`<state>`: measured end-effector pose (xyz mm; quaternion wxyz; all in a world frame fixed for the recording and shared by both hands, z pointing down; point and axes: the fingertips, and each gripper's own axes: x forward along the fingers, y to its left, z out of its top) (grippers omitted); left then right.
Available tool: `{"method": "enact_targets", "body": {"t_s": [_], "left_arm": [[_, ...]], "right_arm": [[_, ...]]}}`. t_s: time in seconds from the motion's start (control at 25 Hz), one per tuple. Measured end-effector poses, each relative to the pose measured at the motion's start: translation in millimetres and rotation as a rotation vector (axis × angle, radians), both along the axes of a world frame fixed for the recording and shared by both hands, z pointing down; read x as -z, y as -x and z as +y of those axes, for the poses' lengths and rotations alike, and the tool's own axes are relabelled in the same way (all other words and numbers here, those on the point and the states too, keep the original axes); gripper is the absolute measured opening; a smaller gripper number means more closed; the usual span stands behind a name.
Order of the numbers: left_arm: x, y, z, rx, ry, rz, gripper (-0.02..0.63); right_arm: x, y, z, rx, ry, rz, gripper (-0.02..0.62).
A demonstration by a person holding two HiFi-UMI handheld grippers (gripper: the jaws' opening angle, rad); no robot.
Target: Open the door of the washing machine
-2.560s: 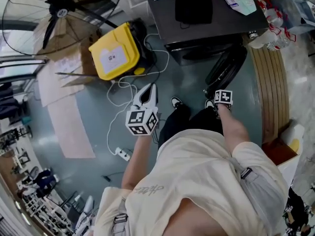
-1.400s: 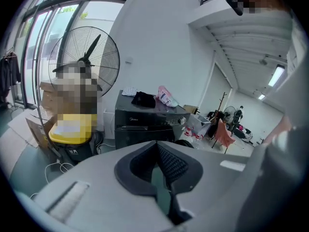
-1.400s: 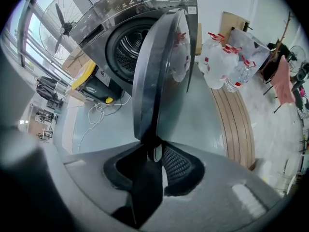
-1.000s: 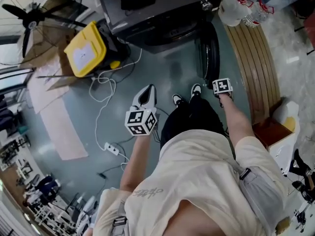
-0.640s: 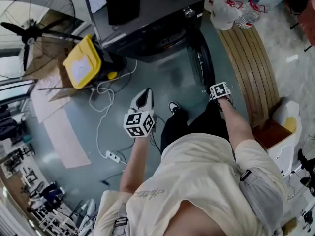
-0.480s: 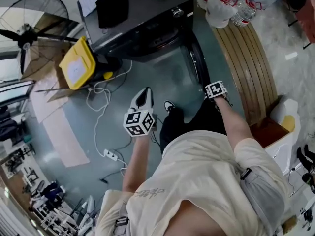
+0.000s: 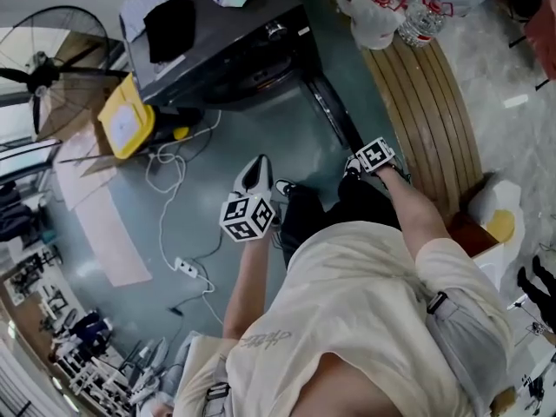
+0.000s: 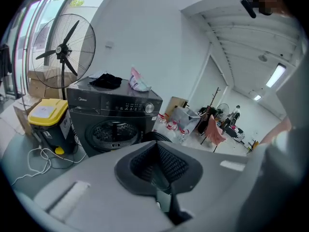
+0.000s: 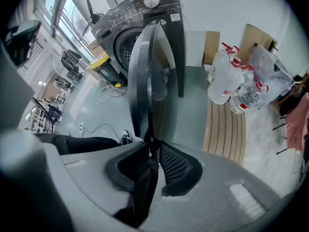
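Note:
The dark washing machine [image 7: 228, 43] stands at the top of the head view, its round door [image 7: 332, 115] swung out edge-on toward me. My right gripper [image 7: 360, 165] points down and is shut on the door's free edge. In the right gripper view the door [image 9: 145, 76] rises from between the jaws [image 9: 153, 148], with the drum opening [image 9: 126, 46] behind it. My left gripper [image 7: 257, 163] hangs over the floor left of the door, shut and holding nothing. From the left gripper [image 8: 157, 151] view I see the machine's front [image 8: 113, 129] some way off.
A yellow bin [image 7: 126, 120] and a large fan [image 7: 39, 66] stand left of the machine. Cables and a power strip [image 7: 186, 268] lie on the floor. A wooden bench [image 7: 426, 102] with water bottles [image 7: 382, 11] runs along the right. A black cloth [image 7: 169, 26] lies on the machine.
The door has swung further out from the machine with my right gripper on its edge. Both grippers have moved back from the machine, and it now sits further left in the head view.

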<state>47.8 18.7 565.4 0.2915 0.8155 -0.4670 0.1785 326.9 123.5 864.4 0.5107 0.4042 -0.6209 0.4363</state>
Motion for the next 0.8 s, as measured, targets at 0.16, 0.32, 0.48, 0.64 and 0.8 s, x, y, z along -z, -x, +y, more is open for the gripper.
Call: {"method": "enact_targets", "body": {"t_s": [0.16,0.32,0.48,0.64,0.8], "left_arm": [[3,-18,-1,-0.028,0.01,-0.02,0.017],[2,-29,-18,-0.067,0.011,-0.026,0.017],[-1,-37,-40,-0.096,0.013,-0.003,0.017],[8,-50,-63,-0.118,-0.001,0.028,0.017],[18,-57,-90,-0.175,-0.027,0.031,0.017]], "right_arm": [[2,-25,1,0.006,0.026,0.006,0.072],[0,-37,-3,-0.026,0.02,-0.022,0.069],[1,-34,-16,-0.089,-0.015,-0.095,0.064],[8,-81,-12,-0.07,0.039,0.111,0.063],[7,-86,-29,-0.06,0.011,0.084,0.063]]}}
